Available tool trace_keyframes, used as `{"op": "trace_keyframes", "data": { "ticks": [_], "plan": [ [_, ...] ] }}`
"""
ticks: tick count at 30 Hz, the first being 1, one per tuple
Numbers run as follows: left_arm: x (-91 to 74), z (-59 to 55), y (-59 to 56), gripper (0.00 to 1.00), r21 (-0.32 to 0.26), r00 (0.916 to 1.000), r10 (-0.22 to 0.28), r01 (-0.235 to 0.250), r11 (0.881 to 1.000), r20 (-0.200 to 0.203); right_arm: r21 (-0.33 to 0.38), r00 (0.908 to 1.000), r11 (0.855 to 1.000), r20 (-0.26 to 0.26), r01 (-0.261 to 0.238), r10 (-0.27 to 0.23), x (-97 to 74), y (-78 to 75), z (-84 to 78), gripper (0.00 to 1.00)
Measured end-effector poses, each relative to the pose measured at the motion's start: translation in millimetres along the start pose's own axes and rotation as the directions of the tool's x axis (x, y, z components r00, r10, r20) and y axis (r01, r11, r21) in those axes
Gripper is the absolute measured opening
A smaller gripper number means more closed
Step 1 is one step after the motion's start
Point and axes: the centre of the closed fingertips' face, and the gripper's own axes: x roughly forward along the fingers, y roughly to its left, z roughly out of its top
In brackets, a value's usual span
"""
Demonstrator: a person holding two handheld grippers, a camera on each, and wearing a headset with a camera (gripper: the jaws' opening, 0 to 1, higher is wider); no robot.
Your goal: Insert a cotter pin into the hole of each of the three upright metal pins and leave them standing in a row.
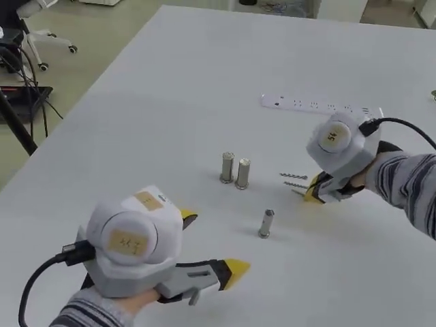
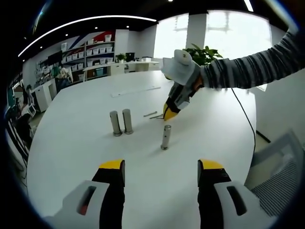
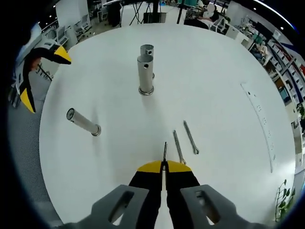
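Right gripper [image 3: 164, 166] was clenched on a cotter pin [image 3: 165, 149]. The thin shaft poked forward past the yellow tips, low over the white table [image 1: 170, 102]. Just beside it lay two more: the near loose cotter pin [image 3: 178, 147] and the far loose cotter pin [image 3: 191, 137], side by side, flat on the table.

Left gripper [image 2: 161, 167] was released, jaws wide apart, holding nothing. It hovered at the near side of the table, well apart from the right one.

Between the two grippers stood the three pins, all upright. The lone metal pin [image 1: 266, 223] was nearest the held cotter pin. Behind it were the rear-left metal pin [image 1: 227, 167] and rear-right metal pin [image 1: 242, 174], close together. None had a cotter pin through it, and the holes near the tops were hard to make out. A power strip [image 1: 320, 105] lay along the far side.

The step looked like carrying the first cotter pin to a metal pin. To do it well:
- Lift clear of the loose two.
- Bring the shaft level with the cross hole and square to its axis, then push straight.
- Steady the pin first, since it would likely tip: the left gripper should clamp its lower body, below the hole.
- The lone pin stood off the pair, so it would need lining up into the row afterwards.
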Motion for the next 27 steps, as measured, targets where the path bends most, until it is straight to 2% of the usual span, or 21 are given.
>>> {"op": "trace_keyframes", "data": {
  "ticks": [3,5,8,11,16,20,24,25,27],
  "plan": [
    [-1.4,1.3,1.9,0.55,0.016,1.0000,0.003,-0.003,1.000,-0.005,-0.035,0.9997,0.999,0.006,0.026,-0.025,-6.9,3.4,-2.3,0.00],
    [-2.4,3.5,3.2,0.54,0.024,1.0000,0.007,-0.007,1.000,-0.003,-0.089,0.9979,0.994,0.034,0.058,-0.055,-13.4,3.9,0.1,0.00],
    [-2.9,6.4,4.4,0.51,0.029,0.9999,0.013,-0.013,0.999,0.000,-0.110,0.9948,0.990,0.057,0.090,-0.084,-22.0,6.7,0.5,0.00],
    [-3.9,9.8,4.3,0.48,0.024,0.9998,0.018,-0.019,1.000,0.008,-0.167,0.9853,0.972,0.072,0.165,-0.155,-33.2,5.9,-1.9,0.00],
    [-3.9,15.5,-0.2,0.43,0.024,0.9999,0.011,-0.012,1.000,0.010,-0.167,0.9782,0.969,0.131,0.182,-0.161,-49.2,21.9,-2.0,0.00],
    [-4.5,22.6,-4.9,0.40,0.012,0.9997,-0.009,0.009,1.000,0.020,-0.181,0.9688,0.965,0.196,0.188,-0.151,-64.1,41.6,3.8,0.00],
    [-4.4,28.1,-9.8,0.36,-0.004,0.9990,-0.037,0.037,0.999,0.027,-0.199,0.9596,0.960,0.240,0.197,-0.147,-78.0,60.8,11.2,0.00],
    [-4.4,29.4,-11.2,0.35,-0.015,0.9986,-0.044,0.044,0.999,0.030,-0.201,0.9569,0.959,0.251,0.199,-0.145,-80.6,64.8,13.5,0.00],
    [-4.3,31.3,-13.3,0.34,-0.036,0.9978,-0.057,0.058,0.998,0.035,-0.212,0.9460,0.954,0.290,0.212,-0.146,-88.0,73.2,21.3,0.00]
  ]
}}
